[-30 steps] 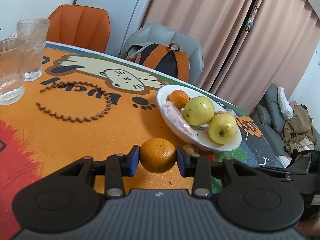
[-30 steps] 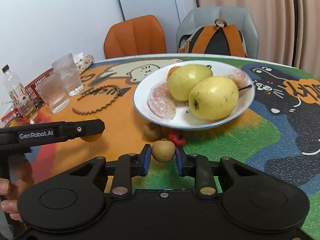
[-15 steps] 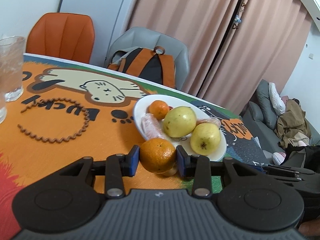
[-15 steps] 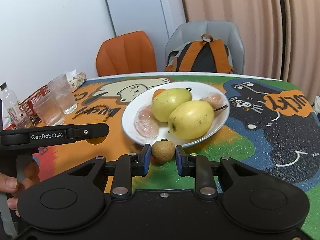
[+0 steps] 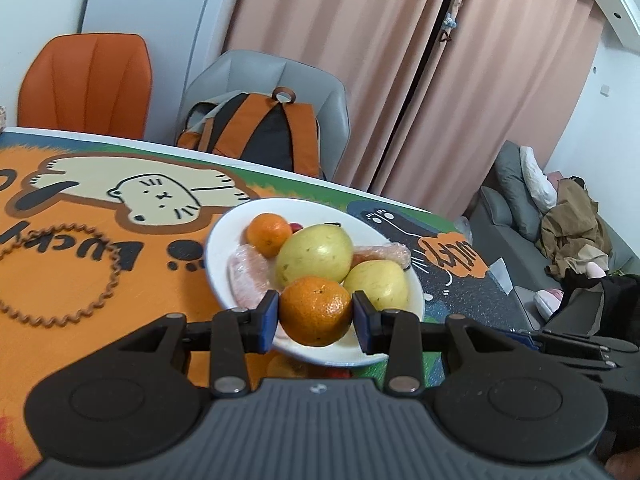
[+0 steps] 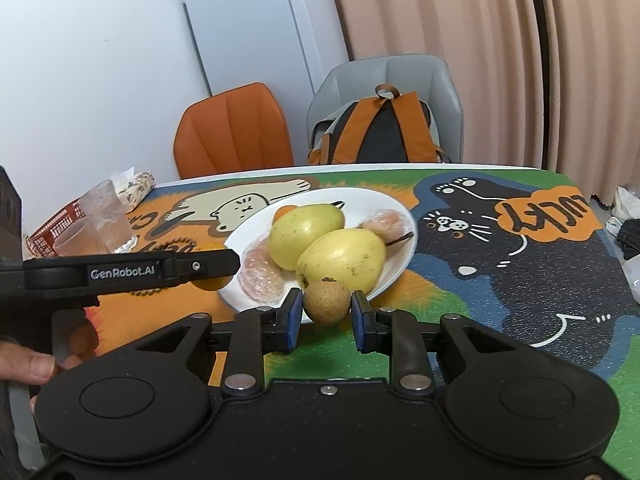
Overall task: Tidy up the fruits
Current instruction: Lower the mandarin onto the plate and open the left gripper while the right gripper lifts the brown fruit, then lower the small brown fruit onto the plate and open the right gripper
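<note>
Both my claws have come up off the counter toward the plate. My left claw grips a tangerine over its near rim; my right claw pinches a small brown fruit just short of it. The plate holds two yellow-green fruits, another tangerine and wrapped pieces.

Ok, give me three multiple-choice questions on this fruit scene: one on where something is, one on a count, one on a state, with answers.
1. Where is the backpack?
A. on the grey chair
B. on the table
C. on the floor

2. How many big yellow fruits lie on the plate?
A. one
B. two
C. four

3. What is the right hand-held gripper doing?
A. hanging open
B. gripping a glass
C. gripping a small brown fruit

Answers: 1 A, it leans on the seat back; 2 B, two show side by side; 3 C, both pads press the fruit.
</note>
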`<action>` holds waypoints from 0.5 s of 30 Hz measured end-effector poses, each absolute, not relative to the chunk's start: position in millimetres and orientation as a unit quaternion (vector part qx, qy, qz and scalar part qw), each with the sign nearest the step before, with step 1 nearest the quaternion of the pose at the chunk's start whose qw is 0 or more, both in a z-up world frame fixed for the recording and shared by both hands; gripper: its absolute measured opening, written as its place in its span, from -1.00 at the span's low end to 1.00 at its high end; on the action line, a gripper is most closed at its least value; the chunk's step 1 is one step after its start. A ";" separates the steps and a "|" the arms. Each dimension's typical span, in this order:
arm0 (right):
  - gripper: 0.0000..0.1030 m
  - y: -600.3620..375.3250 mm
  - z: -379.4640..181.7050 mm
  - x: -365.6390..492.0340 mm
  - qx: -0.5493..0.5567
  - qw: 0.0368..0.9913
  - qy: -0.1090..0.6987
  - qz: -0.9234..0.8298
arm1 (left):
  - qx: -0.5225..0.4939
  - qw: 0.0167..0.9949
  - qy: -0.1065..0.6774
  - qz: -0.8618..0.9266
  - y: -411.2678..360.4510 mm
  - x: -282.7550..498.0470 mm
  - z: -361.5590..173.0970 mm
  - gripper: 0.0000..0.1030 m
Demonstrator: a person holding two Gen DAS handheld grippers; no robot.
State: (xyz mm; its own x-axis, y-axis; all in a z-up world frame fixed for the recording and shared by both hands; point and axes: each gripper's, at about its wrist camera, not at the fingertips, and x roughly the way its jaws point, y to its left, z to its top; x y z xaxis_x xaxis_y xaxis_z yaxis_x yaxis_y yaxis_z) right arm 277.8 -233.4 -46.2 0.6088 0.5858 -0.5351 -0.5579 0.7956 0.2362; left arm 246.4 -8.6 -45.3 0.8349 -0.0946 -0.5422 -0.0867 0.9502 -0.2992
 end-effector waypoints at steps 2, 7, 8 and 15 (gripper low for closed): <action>-0.53 -237.4 -46.0 280.0 0.026 0.898 0.306 0.315 | -0.155 0.946 0.286 -0.005 -11.2 251.7 -43.7 -0.28; -0.53 -243.2 -47.3 286.0 0.034 0.899 0.307 0.309 | -0.152 0.945 0.289 -0.003 -18.8 263.7 -43.0 -0.19; -0.53 -243.6 -48.0 287.0 0.034 0.899 0.308 0.309 | -0.145 0.946 0.290 -0.003 -20.7 265.3 -42.4 -0.10; -0.53 -239.8 -51.0 290.1 0.039 0.897 0.309 0.314 | -0.143 0.947 0.286 0.022 -8.4 258.1 -38.1 0.01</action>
State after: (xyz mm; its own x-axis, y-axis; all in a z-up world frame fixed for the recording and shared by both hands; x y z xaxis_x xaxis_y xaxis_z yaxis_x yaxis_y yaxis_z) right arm 290.1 -239.8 -51.0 0.6110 0.5878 -0.5302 -0.5400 0.7992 0.2638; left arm 258.1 -8.4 -38.1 0.8358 -0.0403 -0.5475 -0.1232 0.9581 -0.2585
